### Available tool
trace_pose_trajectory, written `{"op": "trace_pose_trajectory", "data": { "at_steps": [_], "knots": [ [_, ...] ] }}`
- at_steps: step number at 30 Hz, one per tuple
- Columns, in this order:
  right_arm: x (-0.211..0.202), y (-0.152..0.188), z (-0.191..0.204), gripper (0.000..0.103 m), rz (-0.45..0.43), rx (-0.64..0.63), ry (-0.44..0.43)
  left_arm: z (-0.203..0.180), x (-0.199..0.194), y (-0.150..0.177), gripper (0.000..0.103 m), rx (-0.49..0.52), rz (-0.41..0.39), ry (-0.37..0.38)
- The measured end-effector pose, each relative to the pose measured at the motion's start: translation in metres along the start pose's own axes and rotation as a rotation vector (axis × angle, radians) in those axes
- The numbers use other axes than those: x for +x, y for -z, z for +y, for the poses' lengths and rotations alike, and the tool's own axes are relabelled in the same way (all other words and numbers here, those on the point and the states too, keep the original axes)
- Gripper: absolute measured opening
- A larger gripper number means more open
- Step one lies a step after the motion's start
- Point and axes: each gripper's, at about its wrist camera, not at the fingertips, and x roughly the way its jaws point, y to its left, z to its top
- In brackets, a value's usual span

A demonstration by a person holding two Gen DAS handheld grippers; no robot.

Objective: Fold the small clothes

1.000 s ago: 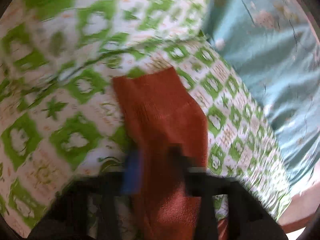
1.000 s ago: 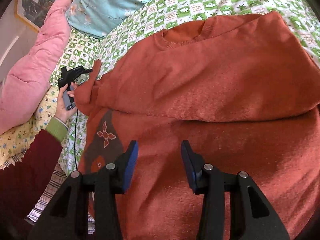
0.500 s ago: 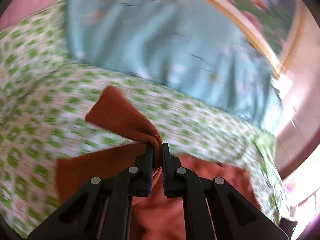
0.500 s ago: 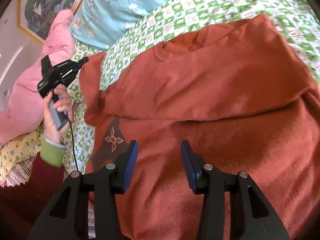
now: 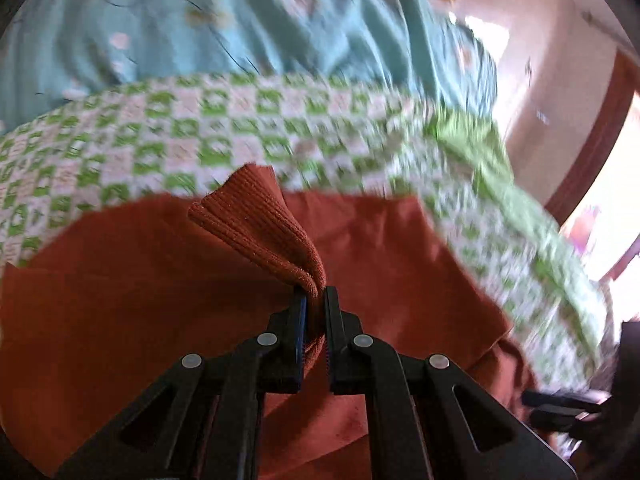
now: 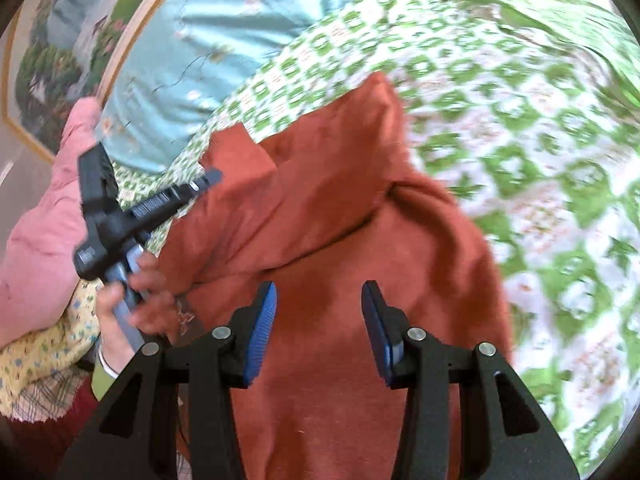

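Garment: rust-orange knitted sweater point(image 6: 340, 248), spread on green-and-white checked bedsheet point(image 6: 520, 128), partly folded over itself.
Cuff: ribbed sleeve end point(image 5: 260, 224), raised above sweater body.
Left gripper point(image 5: 314, 304): black, blue-padded, clamped on sleeve cuff, jaws nearly together; gripped by hand point(image 6: 136, 300) at sweater's left edge.
Right gripper point(image 6: 318, 328): jaws moderately apart, nothing between, poised over sweater body.
Bedding: pale blue floral pillow point(image 6: 208, 40) beyond sheet; pink cushion point(image 6: 40, 240) at left.

sweater point(image 6: 332, 240): rust-orange | bedsheet point(image 6: 520, 128): green-white check | pillow point(image 5: 200, 28): pale blue floral
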Motion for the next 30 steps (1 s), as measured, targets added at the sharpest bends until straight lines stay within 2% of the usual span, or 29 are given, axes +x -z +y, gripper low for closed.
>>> {"op": "trace_pose_trajectory", "data": {
  "at_steps": [2, 5, 7, 9, 11, 15, 20, 22, 25, 27, 30],
  "knots": [
    [-0.003, -0.001, -0.005, 0.046, -0.011, 0.013, 0.013, -0.005, 0.016, 0.009, 0.008, 0.01, 0.041, 0.006],
    [-0.003, -0.003, -0.006, 0.046, -0.025, 0.025, 0.017, -0.006, 0.026, 0.022, 0.017, 0.007, 0.098, 0.006],
    [-0.001, -0.006, -0.003, 0.052, -0.031, 0.023, 0.021, -0.001, 0.018, 0.033, 0.029, -0.008, 0.096, 0.011],
    [0.003, -0.011, 0.002, 0.057, -0.039, 0.015, 0.019, 0.006, 0.004, 0.045, 0.054, -0.026, 0.082, -0.014],
    [0.008, -0.015, 0.007, 0.058, -0.045, 0.005, 0.014, 0.014, -0.01, 0.054, 0.061, -0.047, 0.069, -0.031],
    [0.028, -0.024, 0.023, 0.061, -0.038, -0.021, 0.002, 0.034, -0.038, 0.077, 0.062, -0.073, 0.07, -0.071],
    [0.056, -0.039, 0.033, 0.062, -0.011, 0.003, -0.014, 0.07, -0.09, 0.105, 0.063, -0.1, 0.011, -0.229],
    [0.065, -0.049, 0.035, 0.065, -0.01, 0.041, -0.024, 0.095, -0.115, 0.117, 0.064, -0.137, -0.018, -0.344],
    [0.08, -0.061, 0.038, 0.072, -0.019, 0.098, -0.038, 0.126, -0.14, 0.13, 0.065, -0.211, -0.043, -0.481],
    [0.096, -0.069, 0.037, 0.09, 0.003, 0.146, -0.001, 0.151, -0.151, 0.138, 0.072, -0.266, -0.048, -0.539],
    [0.118, -0.073, 0.031, 0.091, 0.023, 0.217, 0.019, 0.18, -0.144, 0.14, 0.072, -0.317, 0.022, -0.564]
  ]
}}
